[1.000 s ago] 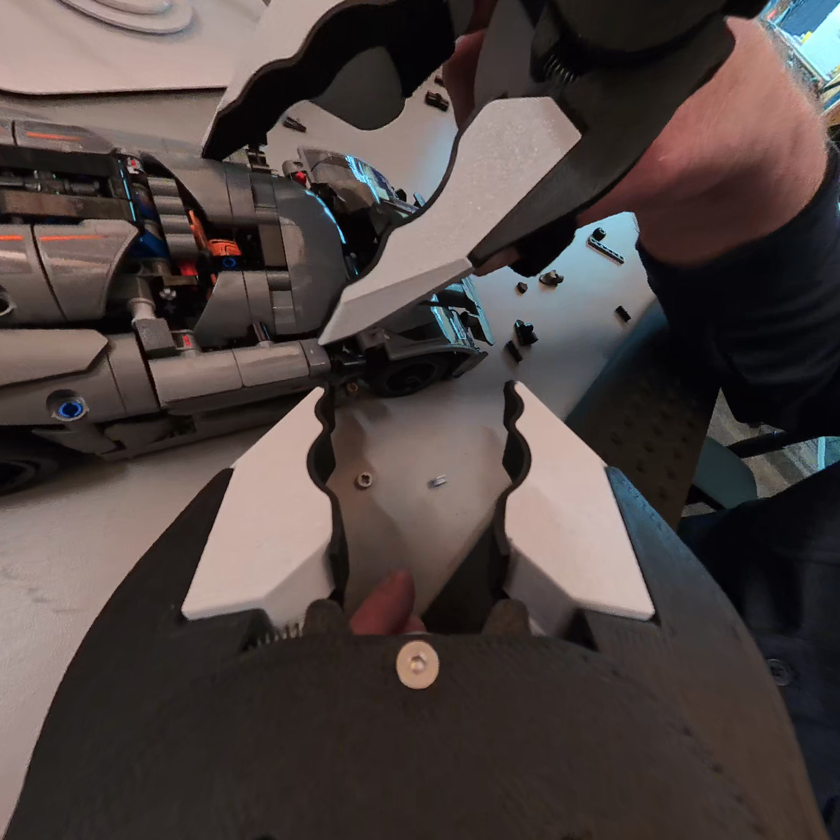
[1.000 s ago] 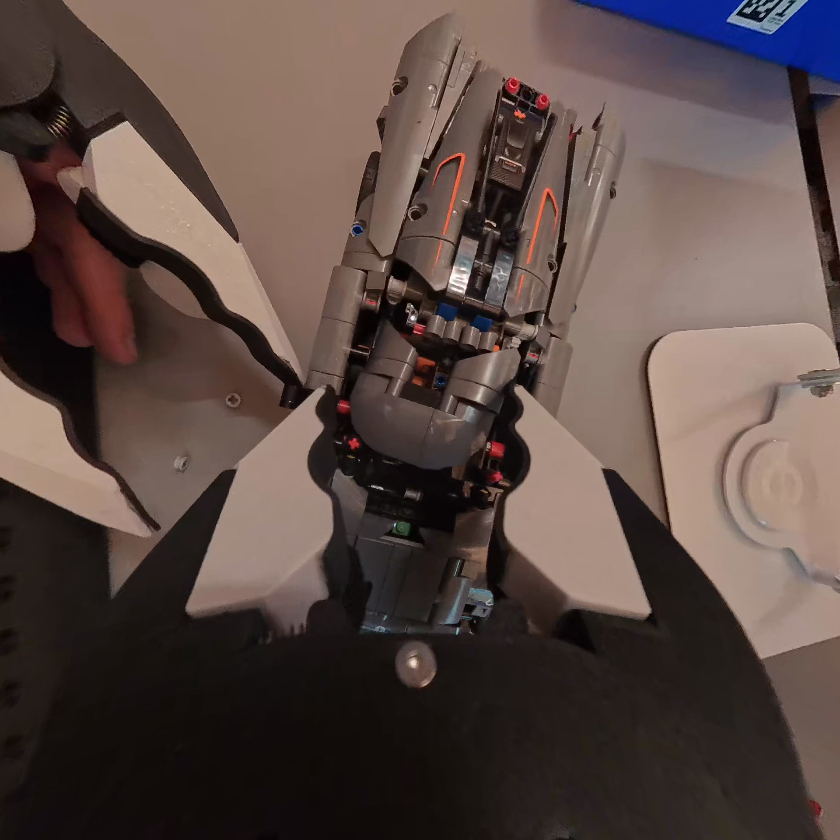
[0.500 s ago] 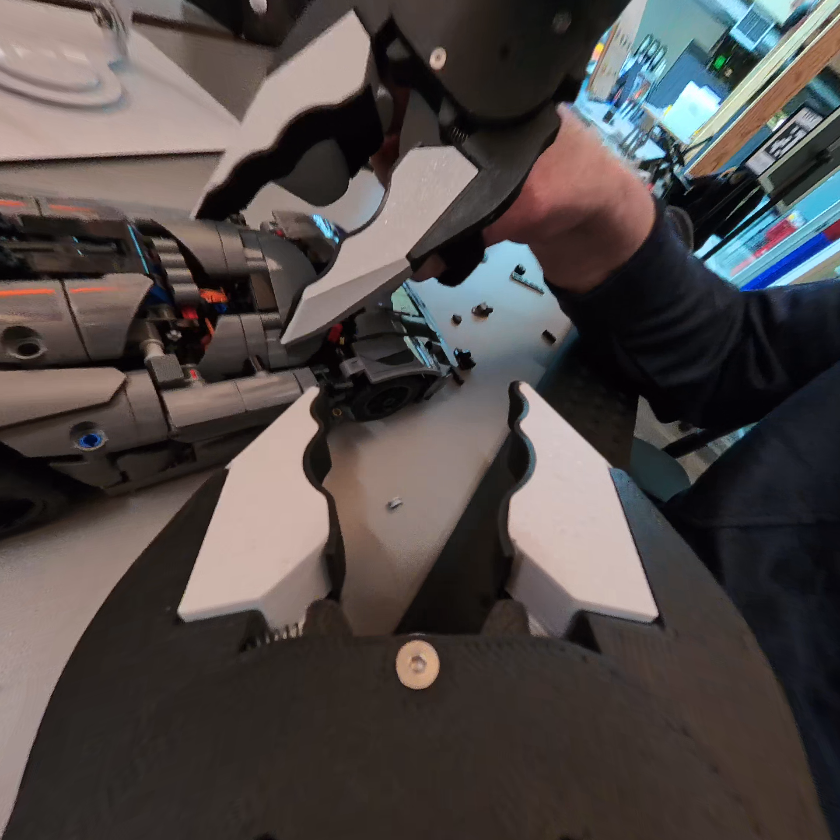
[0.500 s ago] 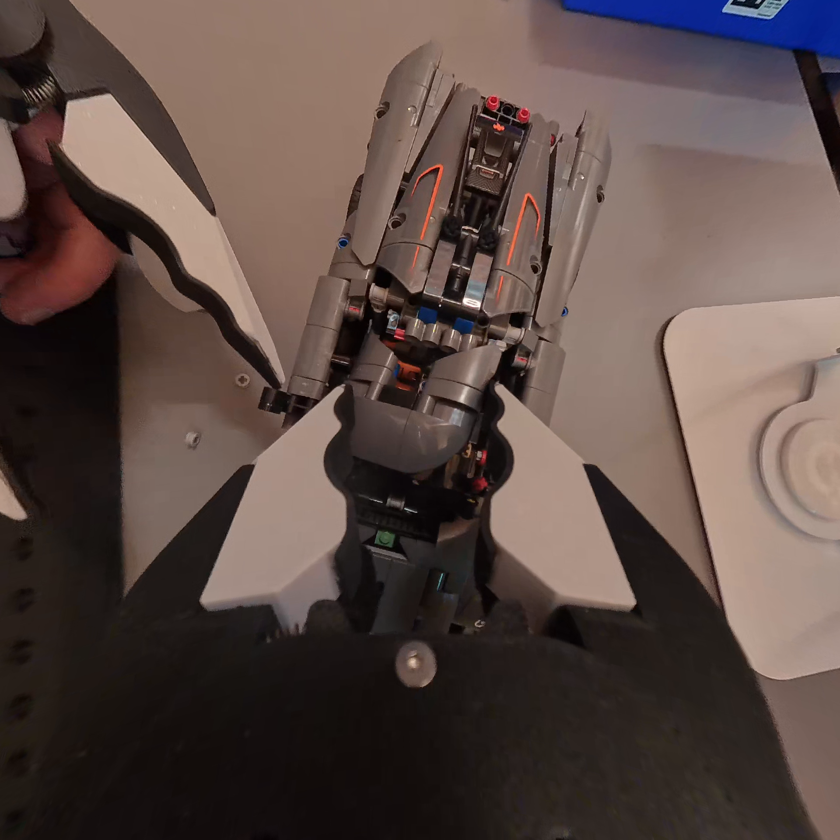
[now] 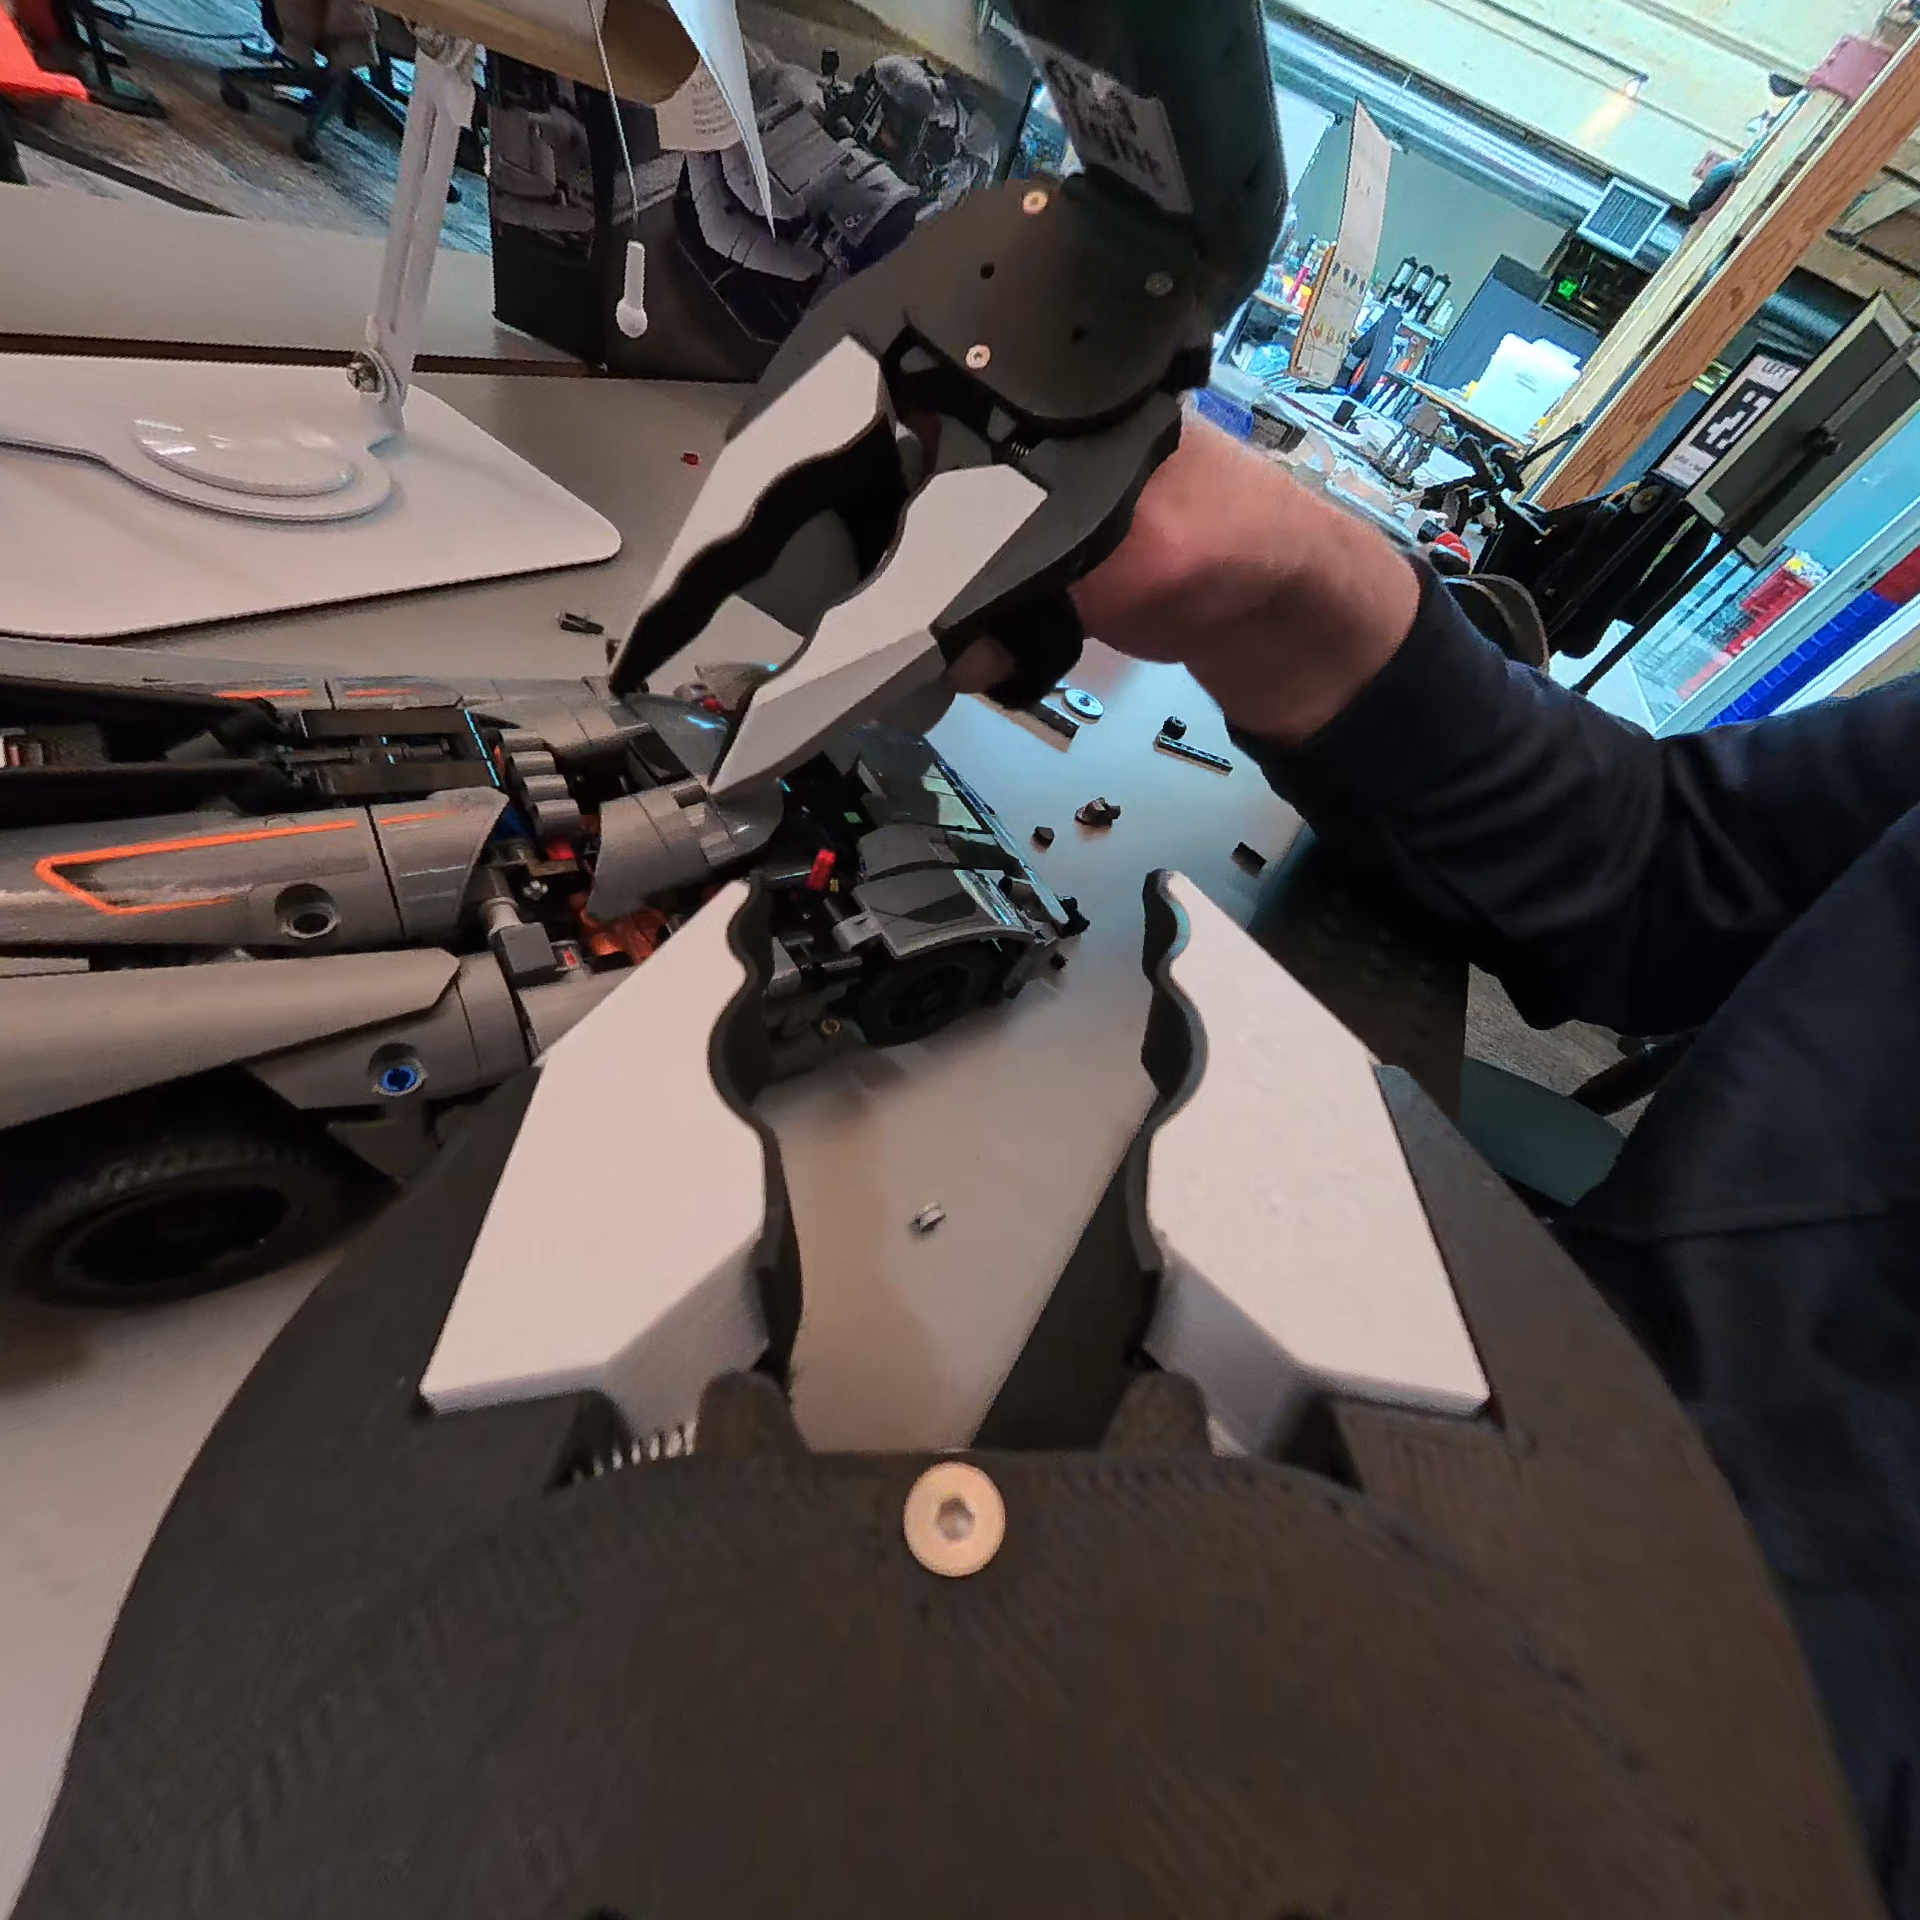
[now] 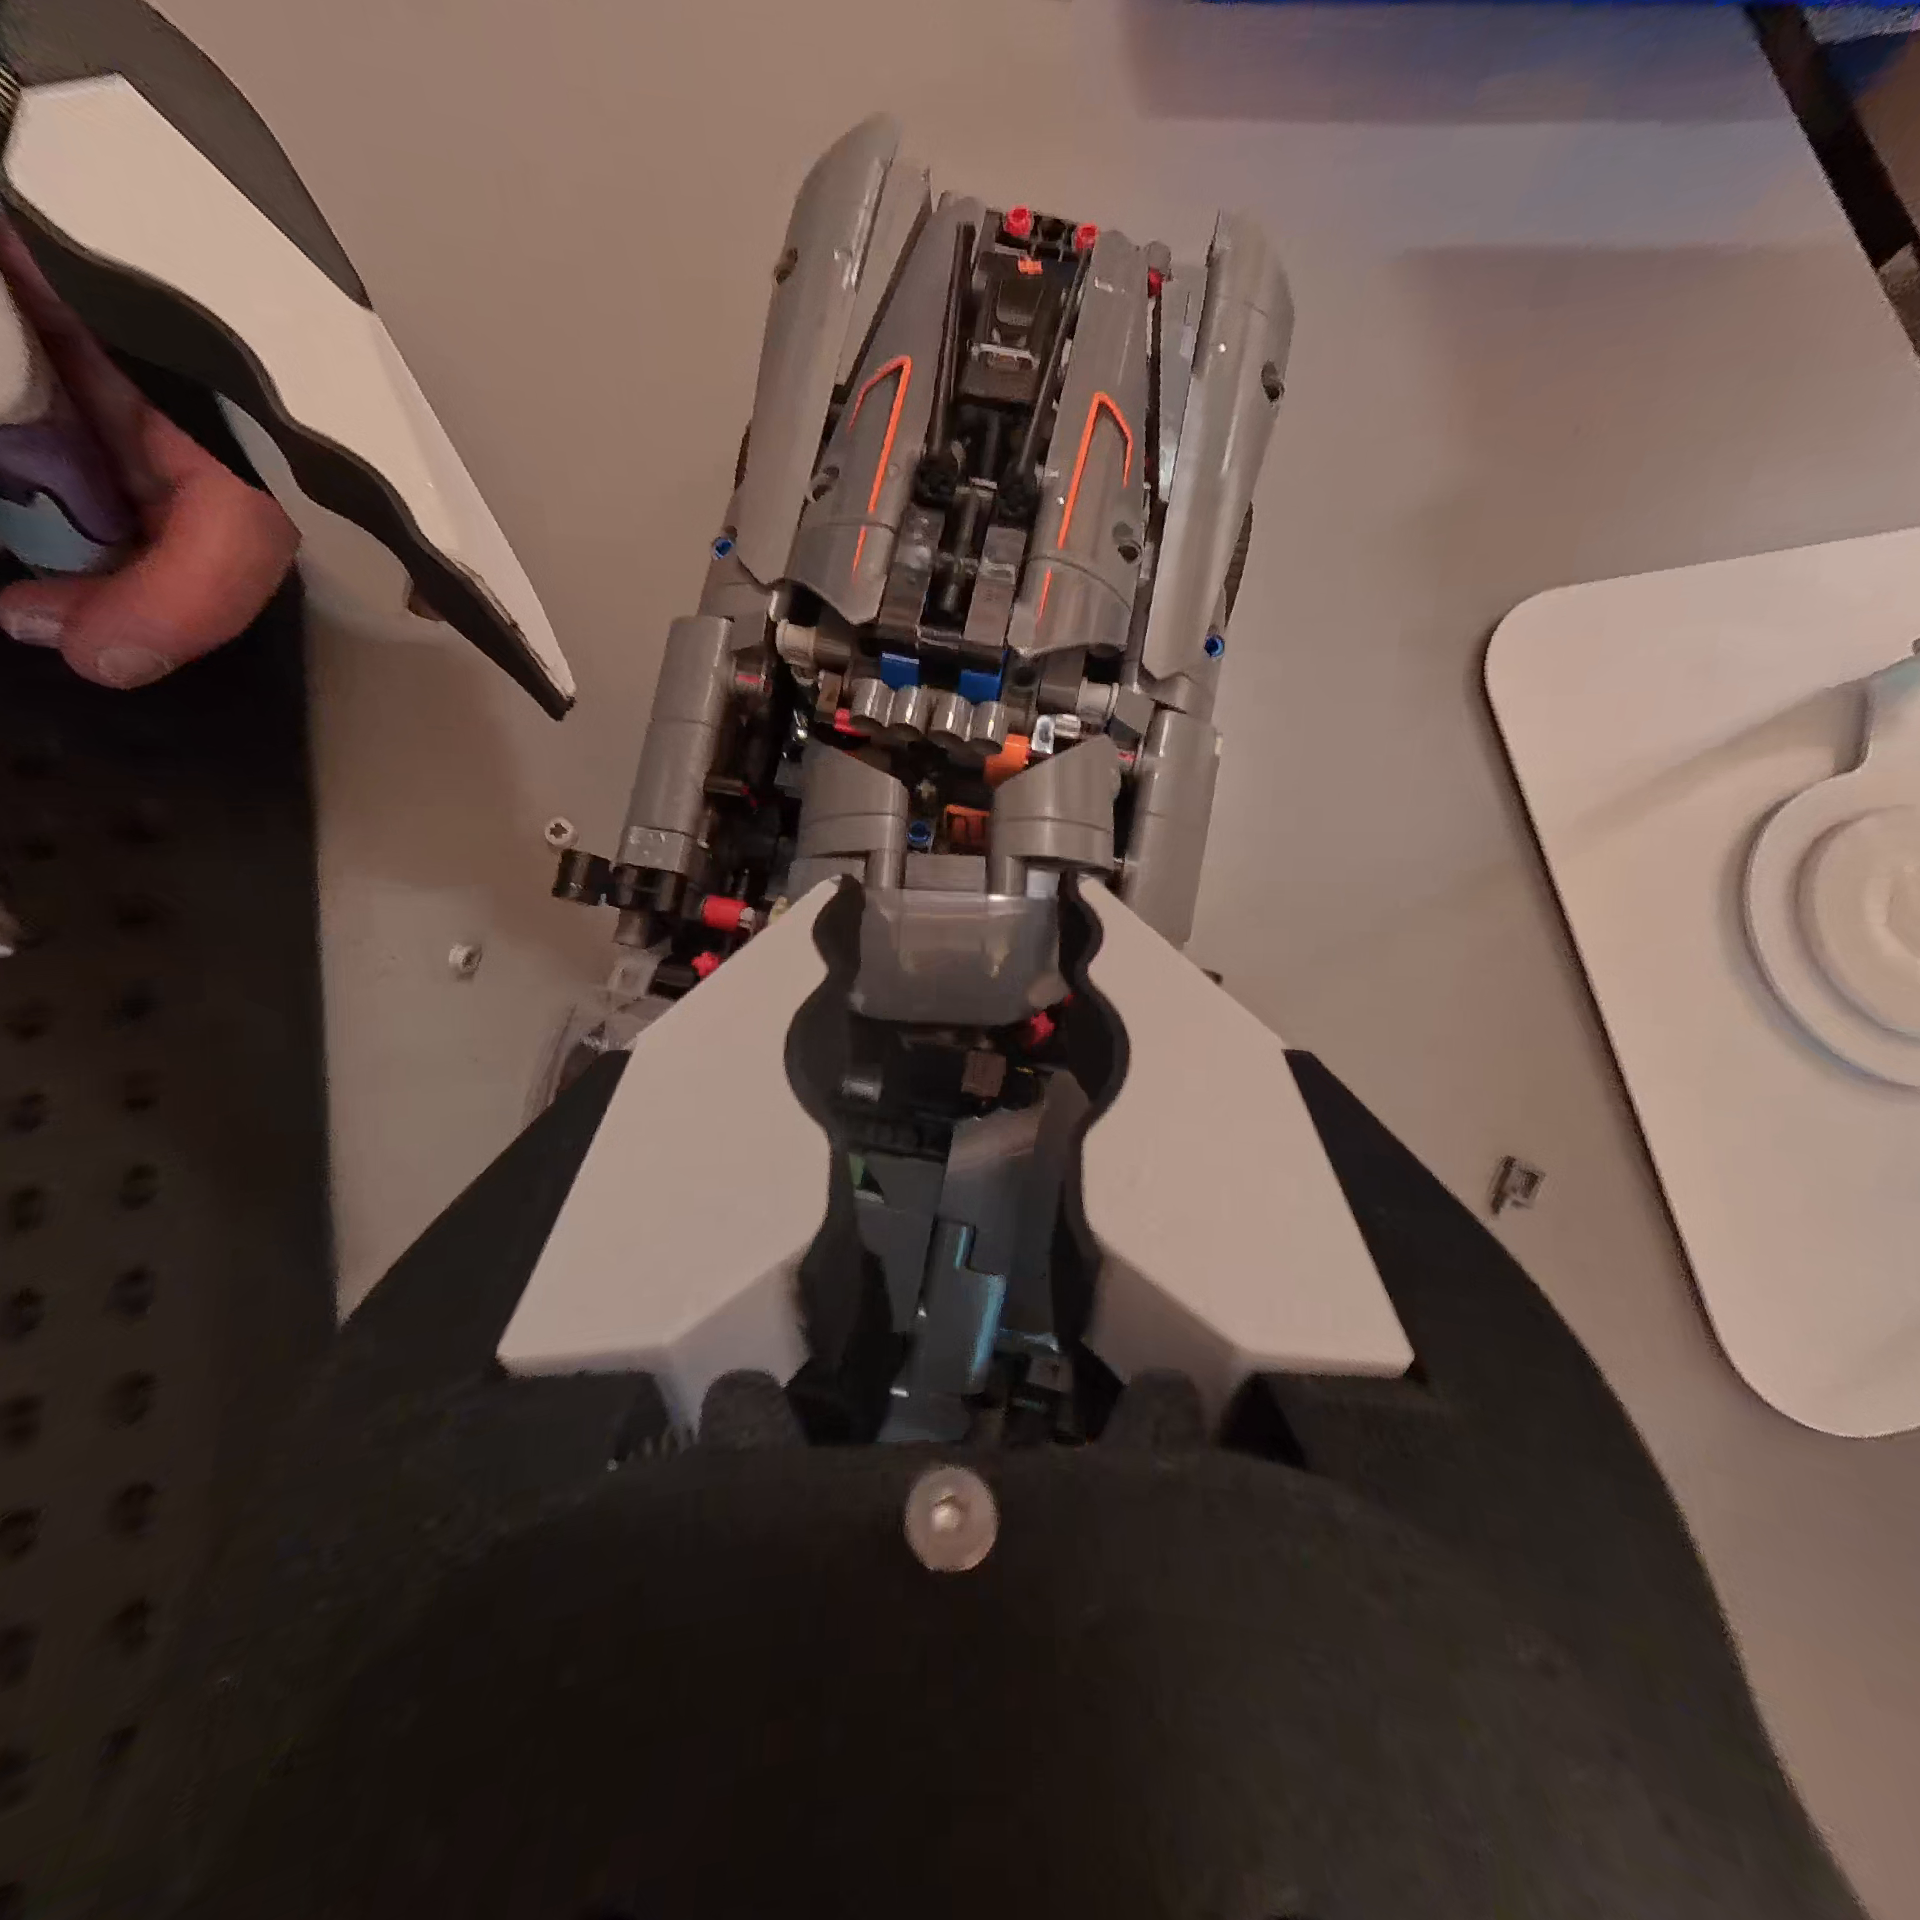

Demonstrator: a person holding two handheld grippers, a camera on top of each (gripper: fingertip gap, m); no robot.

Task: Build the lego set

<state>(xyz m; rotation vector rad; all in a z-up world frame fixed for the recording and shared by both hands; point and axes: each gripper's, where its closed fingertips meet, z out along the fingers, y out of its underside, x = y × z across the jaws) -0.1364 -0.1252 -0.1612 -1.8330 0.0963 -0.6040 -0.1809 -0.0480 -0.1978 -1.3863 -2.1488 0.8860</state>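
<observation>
A large grey Lego car with orange stripes (image 5: pixel 260 883) lies on the light table, nose to the right in the left wrist view. In the right wrist view the Lego car (image 6: pixel 997 499) runs lengthwise away from me. My right gripper (image 6: pixel 956 899) is above its cockpit, jaws closed in on the grey roof piece (image 6: pixel 951 961). The right gripper also shows in the left wrist view (image 5: pixel 675 727), tips down on the car's top. My left gripper (image 5: pixel 956 904) is open and empty, low beside the car's front wheel (image 5: pixel 925 997). One left gripper finger (image 6: pixel 343 364) shows at upper left.
A white lamp base (image 5: pixel 260 488) stands behind the car, and the same lamp base (image 6: pixel 1714 935) lies right of it. Small black parts (image 5: pixel 1195 748) are scattered near the table's right edge. A tiny grey pin (image 5: pixel 928 1216) lies between my left fingers. A black perforated mat (image 6: pixel 135 1039) borders the table.
My right gripper's jaws have narrowed onto the grey roof piece above the cockpit. My left gripper has tilted up and drawn back a little, still open.
</observation>
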